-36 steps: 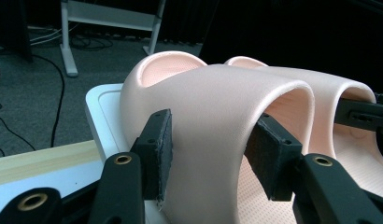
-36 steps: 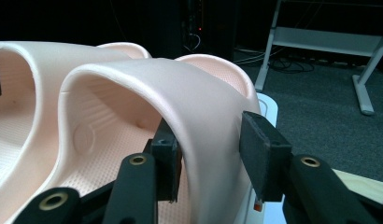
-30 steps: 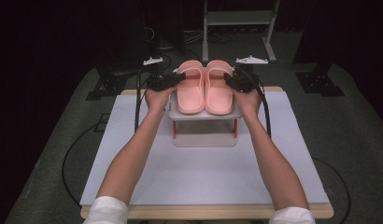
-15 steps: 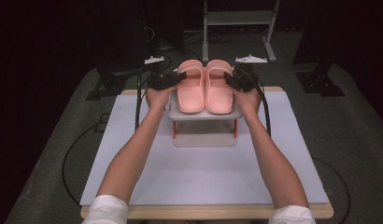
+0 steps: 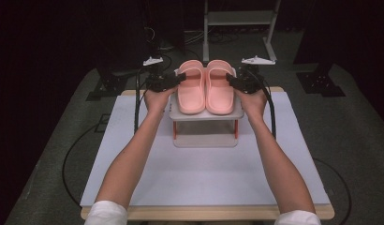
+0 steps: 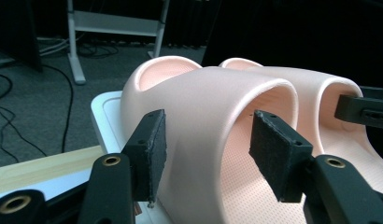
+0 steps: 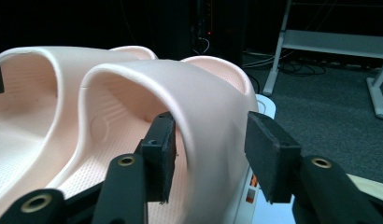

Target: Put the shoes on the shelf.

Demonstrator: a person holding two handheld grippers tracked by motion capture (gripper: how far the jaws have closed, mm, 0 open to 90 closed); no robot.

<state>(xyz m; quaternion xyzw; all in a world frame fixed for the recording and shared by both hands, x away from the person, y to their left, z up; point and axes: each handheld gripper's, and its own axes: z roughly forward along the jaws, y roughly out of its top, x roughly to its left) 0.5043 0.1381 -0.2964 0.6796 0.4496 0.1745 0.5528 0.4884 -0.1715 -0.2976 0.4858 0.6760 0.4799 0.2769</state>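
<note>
On top of a small white two-tier rack point(image 5: 205, 114) at the tabletop's point(image 5: 204, 178) far end sit two pink foam slides point(image 5: 206, 86). Left gripper point(image 6: 206, 151) and right gripper point(image 7: 208, 151) each straddle a strap, jaws just opened, pads apart. Placement looks finished; only withdrawing remains.

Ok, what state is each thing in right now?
Left slipper: upright on the stand, strap between open jaws.
Right slipper: upright on the stand beside it.
Stand: upright on the table.
Left gripper: jaws just opening.
Right gripper: jaws just opening, astride the strap.
</note>
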